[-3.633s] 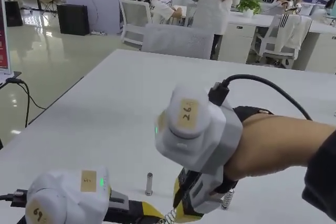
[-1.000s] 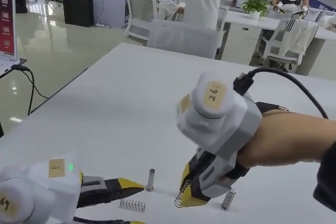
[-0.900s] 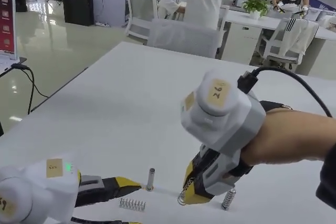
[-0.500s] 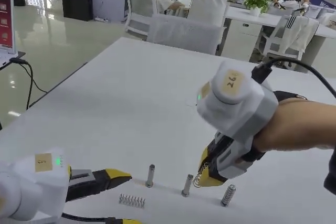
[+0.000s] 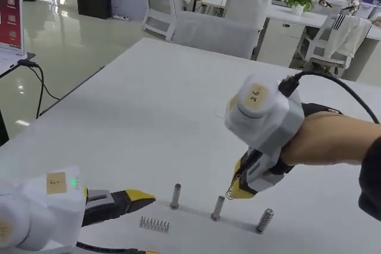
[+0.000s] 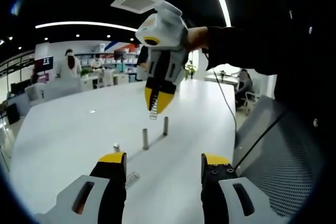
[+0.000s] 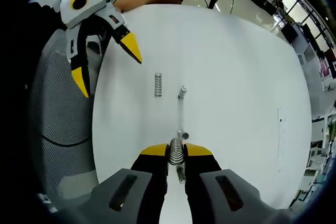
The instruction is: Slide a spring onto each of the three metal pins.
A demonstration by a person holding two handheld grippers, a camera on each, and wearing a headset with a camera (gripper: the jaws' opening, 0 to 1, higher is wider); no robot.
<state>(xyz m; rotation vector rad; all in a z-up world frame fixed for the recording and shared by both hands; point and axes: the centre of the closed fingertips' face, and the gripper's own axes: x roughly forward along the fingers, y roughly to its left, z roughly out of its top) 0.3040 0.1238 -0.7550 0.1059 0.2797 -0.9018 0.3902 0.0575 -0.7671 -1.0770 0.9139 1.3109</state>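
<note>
The right gripper (image 5: 238, 192) hangs over the white bench (image 5: 149, 117), fingers closed on a held spring (image 7: 177, 150) — the coil stands pinched between the two yellow tips. In the head view its lower end sits at about 1 o'clock from the top of the middle pin (image 5: 218, 207), just above it and not on it.

Three upright pins stand in a row. The left pin (image 5: 175, 196) is bare, and so is the middle one. The right pin (image 5: 268, 212), at about 4 o'clock from the middle pin, carries a fitted spring (image 5: 263, 223) along its length.

A loose spring (image 5: 154, 224) lies flat on the bench at about 7 o'clock from the left pin, apart from it. The left gripper (image 6: 164, 159) comes in from 8 o'clock in the head view with its fingers spread wide and holding nothing. In its own view the loose spring lies just beside one yellow tip — whether they touch I cannot tell.

In the right gripper view the left gripper sits at about 10 o'clock, with the loose spring between it and the left pin.
</note>
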